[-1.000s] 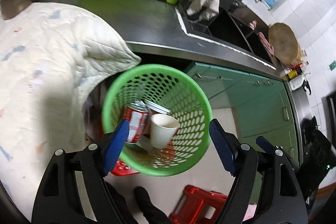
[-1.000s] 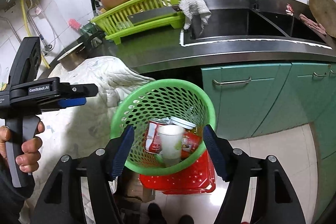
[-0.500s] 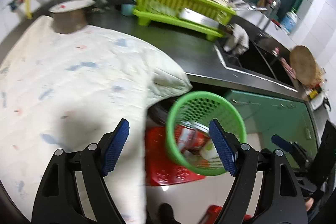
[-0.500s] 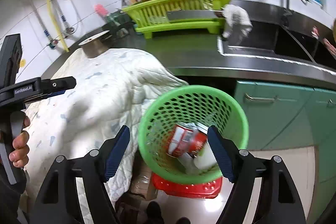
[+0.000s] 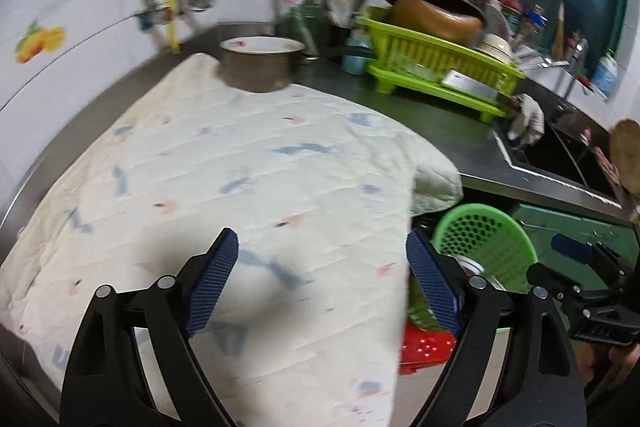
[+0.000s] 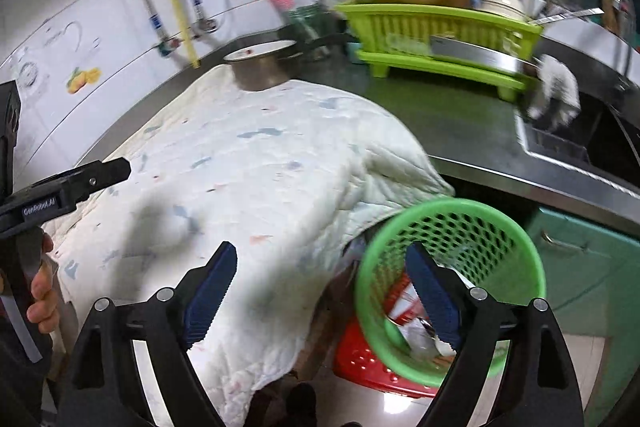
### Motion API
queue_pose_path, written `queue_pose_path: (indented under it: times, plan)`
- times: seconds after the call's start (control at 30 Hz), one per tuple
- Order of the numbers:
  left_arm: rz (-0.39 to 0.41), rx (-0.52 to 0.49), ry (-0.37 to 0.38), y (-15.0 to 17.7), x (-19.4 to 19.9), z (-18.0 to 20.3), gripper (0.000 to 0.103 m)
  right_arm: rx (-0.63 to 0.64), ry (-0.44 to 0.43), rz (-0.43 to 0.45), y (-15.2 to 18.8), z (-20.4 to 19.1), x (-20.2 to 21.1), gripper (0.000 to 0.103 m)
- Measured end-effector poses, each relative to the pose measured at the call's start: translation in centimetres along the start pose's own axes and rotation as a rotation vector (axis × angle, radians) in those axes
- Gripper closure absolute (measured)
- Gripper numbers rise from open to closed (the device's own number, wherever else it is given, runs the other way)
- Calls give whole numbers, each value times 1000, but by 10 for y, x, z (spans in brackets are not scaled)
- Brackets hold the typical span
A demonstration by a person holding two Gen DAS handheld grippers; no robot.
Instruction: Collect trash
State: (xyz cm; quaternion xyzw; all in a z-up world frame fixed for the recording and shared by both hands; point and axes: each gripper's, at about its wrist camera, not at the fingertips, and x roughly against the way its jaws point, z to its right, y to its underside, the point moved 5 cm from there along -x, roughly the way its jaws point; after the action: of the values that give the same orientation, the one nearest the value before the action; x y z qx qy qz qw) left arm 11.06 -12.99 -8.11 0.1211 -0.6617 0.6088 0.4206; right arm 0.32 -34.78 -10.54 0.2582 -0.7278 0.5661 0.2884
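Note:
A green perforated trash basket (image 6: 476,227) stands on a red stool (image 6: 360,363) beside the counter; it also shows in the left wrist view (image 5: 492,239). Inside it lie a red can (image 6: 404,301) and crumpled trash (image 6: 424,335). My left gripper (image 5: 322,287) is open and empty over the white quilted cloth (image 5: 240,187). My right gripper (image 6: 320,291) is open and empty, its right finger in front of the basket. The left gripper also shows at the left of the right wrist view (image 6: 92,179), and the right gripper at the right of the left wrist view (image 5: 576,255).
A metal pot (image 5: 260,67) with a white lid sits at the cloth's far edge. A green dish rack (image 5: 436,67) holds a brown wok and bowls. A sink (image 6: 580,143) with a white rag lies to the right, above green cabinets (image 6: 592,267).
Both grippers have swung left and up, from over the basket towards the cloth. The basket now sits at the lower right of both views.

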Motion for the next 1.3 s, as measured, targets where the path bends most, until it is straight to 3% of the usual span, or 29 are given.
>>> queue_pose_path:
  times: [0.17, 0.5, 0.93, 1.3]
  plan:
    - [31, 16, -72, 3, 22, -28, 7, 39, -29, -7, -13, -29, -7, 16]
    - [119, 56, -209, 5, 64, -69, 5, 69, -56, 23, -36, -72, -7, 13]
    - [157, 106, -261, 12, 87, -86, 5, 97, -65, 56, -43, -92, 8, 11]
    - [175, 103, -245, 9, 96, -82, 5, 101, -71, 76, -47, -98, 18, 10]
